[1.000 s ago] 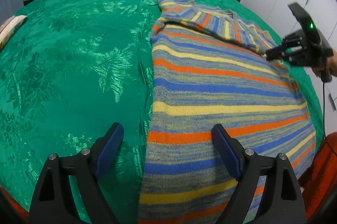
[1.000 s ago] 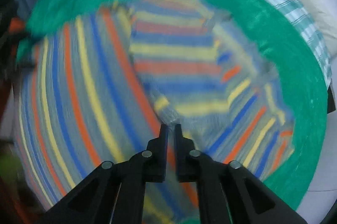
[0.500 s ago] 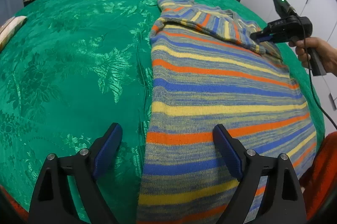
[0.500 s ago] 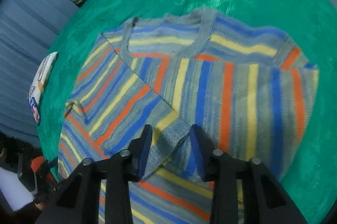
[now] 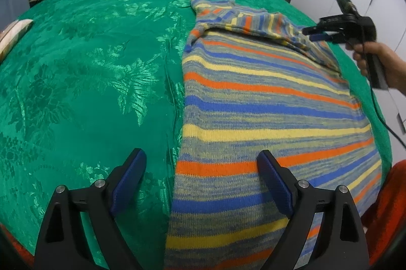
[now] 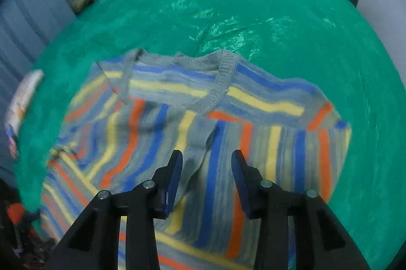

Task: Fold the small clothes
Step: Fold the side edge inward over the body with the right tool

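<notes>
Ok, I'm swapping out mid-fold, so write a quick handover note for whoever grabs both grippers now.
Left gripper: open, empty, over the striped sweater hem edge, nearest the camera.
Right gripper: open, empty, above the folded sleeve near the collar.
Sweater lies flat on the green bedspread.
Done: both sleeves look folded in across the chest.
Left: probably fold the body, hem up towards the collar, then tidy the edges.
</notes>
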The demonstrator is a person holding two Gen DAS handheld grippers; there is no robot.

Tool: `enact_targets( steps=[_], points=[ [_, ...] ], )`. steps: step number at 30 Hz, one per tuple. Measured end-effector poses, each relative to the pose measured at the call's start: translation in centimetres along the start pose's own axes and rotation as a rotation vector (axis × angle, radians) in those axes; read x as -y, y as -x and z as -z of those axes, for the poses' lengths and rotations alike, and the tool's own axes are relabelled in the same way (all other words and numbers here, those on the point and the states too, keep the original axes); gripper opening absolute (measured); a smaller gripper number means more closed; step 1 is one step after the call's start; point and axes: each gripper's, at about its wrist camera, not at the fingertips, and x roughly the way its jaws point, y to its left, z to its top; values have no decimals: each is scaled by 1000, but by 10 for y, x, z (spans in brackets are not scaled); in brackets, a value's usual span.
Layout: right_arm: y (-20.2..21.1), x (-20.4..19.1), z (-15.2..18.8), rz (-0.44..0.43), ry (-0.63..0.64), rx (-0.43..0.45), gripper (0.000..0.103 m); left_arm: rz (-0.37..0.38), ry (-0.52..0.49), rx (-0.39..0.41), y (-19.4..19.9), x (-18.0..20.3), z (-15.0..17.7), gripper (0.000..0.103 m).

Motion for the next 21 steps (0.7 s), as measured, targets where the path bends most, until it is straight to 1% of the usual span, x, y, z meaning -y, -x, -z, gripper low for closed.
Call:
enact_targets(
  steps=[1, 3, 4, 5, 7, 8, 9, 10, 13, 15, 16, 17, 18, 19, 20, 21],
  points=[
    [4, 5, 6, -48, -70, -3, 41, 1, 0, 0, 0, -1, 0, 91],
    [6, 13, 19, -201, -214, -31, 41, 1, 1, 0, -2, 0, -1, 92],
    [4, 15, 26, -254, -268, -51, 41, 1, 1, 0, -2, 0, -1, 93],
    [-2, 15, 32, -284, -316, -77, 41, -3, 0, 1, -3, 1, -1, 94],
    [-14, 12, 38, -296, -378, -104, 40, -13, -6, 3, -3, 4, 0, 94],
    [-21, 12, 40, -293, -407, -106, 33, -15, -9, 4, -3, 4, 0, 94],
    [-24, 11, 41, -280, -423, -100, 13, -14, -10, 4, -2, 4, 1, 94],
    [-26, 11, 42, -243, -435, -85, 4, -12, -8, 2, -2, 3, 1, 94],
    [-11, 9, 45, -207, -441, -46, 4, -3, 2, -1, 2, -1, 3, 94],
    [-3, 10, 51, -154, -398, -71, 4, 3, 3, -5, 1, -3, 2, 94],
    [-3, 6, 53, -123, -351, -106, 5, 3, 3, -7, 0, -3, 0, 94],
    [-6, -2, 54, -87, -291, -154, 9, 2, 3, -7, -1, -3, -1, 94],
    [-7, -7, 52, -51, -246, -184, 17, 1, 3, -7, -1, -3, -1, 94],
    [-4, -14, 47, 0, -196, -193, 20, 3, 9, -7, 0, -3, -2, 94],
    [6, -23, 40, 46, -143, -158, 25, 8, 16, -6, 0, -4, -2, 94],
    [17, -32, 31, 51, -105, -111, 27, 16, 29, -5, 1, -6, -3, 94]
  ],
)
